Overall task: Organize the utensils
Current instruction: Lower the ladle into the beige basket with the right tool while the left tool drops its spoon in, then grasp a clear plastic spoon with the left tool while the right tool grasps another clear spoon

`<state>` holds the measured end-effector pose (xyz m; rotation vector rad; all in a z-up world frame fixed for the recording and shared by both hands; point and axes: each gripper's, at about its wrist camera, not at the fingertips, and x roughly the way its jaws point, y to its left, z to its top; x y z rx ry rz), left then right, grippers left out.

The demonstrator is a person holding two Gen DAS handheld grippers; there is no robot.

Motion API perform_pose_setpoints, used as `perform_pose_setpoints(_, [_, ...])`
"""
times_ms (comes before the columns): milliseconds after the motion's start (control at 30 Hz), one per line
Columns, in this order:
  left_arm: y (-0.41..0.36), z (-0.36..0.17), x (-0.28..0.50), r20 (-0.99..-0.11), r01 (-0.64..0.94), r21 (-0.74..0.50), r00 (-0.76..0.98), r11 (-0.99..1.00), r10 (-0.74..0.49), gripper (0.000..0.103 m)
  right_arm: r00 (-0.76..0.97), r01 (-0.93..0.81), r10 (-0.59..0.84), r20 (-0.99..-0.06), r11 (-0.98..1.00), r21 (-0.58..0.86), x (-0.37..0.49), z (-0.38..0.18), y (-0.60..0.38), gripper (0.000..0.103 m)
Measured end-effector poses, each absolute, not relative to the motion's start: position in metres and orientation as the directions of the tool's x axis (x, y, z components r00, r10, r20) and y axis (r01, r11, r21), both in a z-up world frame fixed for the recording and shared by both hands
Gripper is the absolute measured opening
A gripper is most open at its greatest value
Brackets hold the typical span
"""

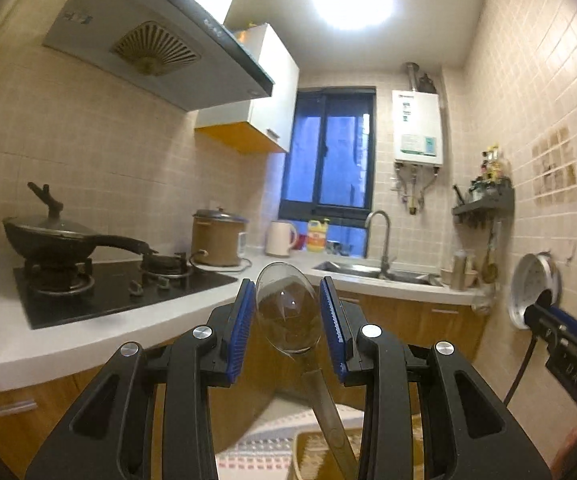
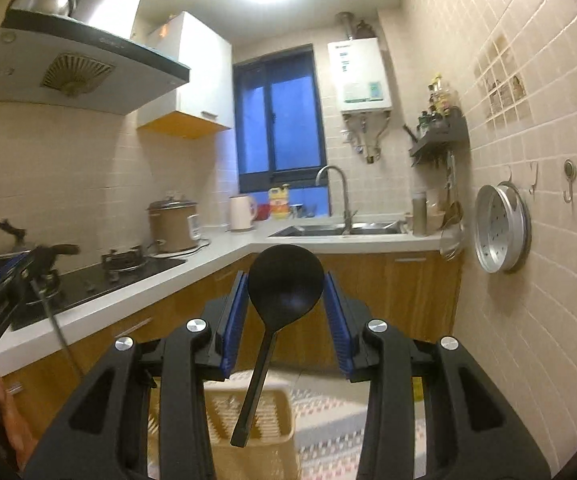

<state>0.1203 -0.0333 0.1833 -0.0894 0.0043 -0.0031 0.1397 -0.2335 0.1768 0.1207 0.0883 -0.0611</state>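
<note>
Two utensils are in play, one per tool: a steel ladle and a black ladle, and below them stands one beige slotted basket on a patterned floor mat. The left tool has its blue pads spread only as wide as the steel ladle's bowl, which sits between them with its rim against both pads, bowl up and handle slanting down toward the basket, so it is pinched there. The right tool is likewise part-open, its pads bracketing the black ladle's bowl; the bowl appears to touch both pads, and the handle hangs down over the basket's open top, its end above the rim. Seen from the left wrist, the right tool shows at the far right, close to one round perforated metal tray hanging on the tiled wall. Relative to the basket, the white tabletop runs beyond and to the left, carrying one black gas hob with one lidded wok, one brown rice cooker and one pale kettle; one sink with one tap lies beyond the basket, under the window.
</note>
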Motion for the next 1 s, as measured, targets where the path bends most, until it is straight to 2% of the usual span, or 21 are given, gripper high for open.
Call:
perform_pose_setpoints(133, [-0.046, 0.157, 0.144, -0.028, -0.036, -0.034, 0.999, 0.999, 0.035, 0.032, 0.99, 0.074, -0.063, -0.124, 0.994, 0.084, 0.171, 0.152, -0.226, 0.035])
perform_pose_setpoints(467, [-0.041, 0.107, 0.178, -0.161, -0.031, -0.026, 0.987, 0.999, 0.026, 0.033, 0.975, 0.065, -0.051, -0.215, 0.996, 0.061, 0.197, 0.097, -0.218, 0.036])
perform_pose_setpoints(533, [-0.042, 0.104, 0.176, -0.171, -0.029, -0.016, 0.985, 0.999, 0.026, 0.035, 0.975, 0.05, -0.039, -0.218, 0.998, 0.048, 0.192, 0.095, -0.216, 0.043])
perform_pose_setpoints(567, [-0.041, 0.103, 0.175, -0.179, -0.029, -0.008, 0.983, 1.0, 0.028, 0.037, 0.976, 0.041, -0.03, -0.216, 0.998, 0.048, 0.189, 0.095, -0.215, 0.053])
perform_pose_setpoints(600, [-0.041, 0.102, 0.173, -0.183, -0.029, -0.006, 0.983, 1.0, 0.027, 0.043, 0.977, 0.045, -0.034, -0.21, 0.998, 0.046, 0.185, 0.096, -0.215, 0.055])
perform_pose_setpoints(867, [-0.021, 0.116, 0.128, -0.201, 0.015, -0.05, 0.979, 0.999, -0.025, 0.05, 0.972, 0.052, -0.033, -0.233, 0.996, 0.075, 0.128, 0.104, -0.232, 0.056])
perform_pose_setpoints(1000, [-0.008, 0.118, 0.101, -0.264, 0.042, -0.086, 0.962, 0.995, -0.064, 0.05, 0.956, 0.055, -0.021, -0.294, 0.993, 0.108, 0.097, 0.103, -0.246, 0.056])
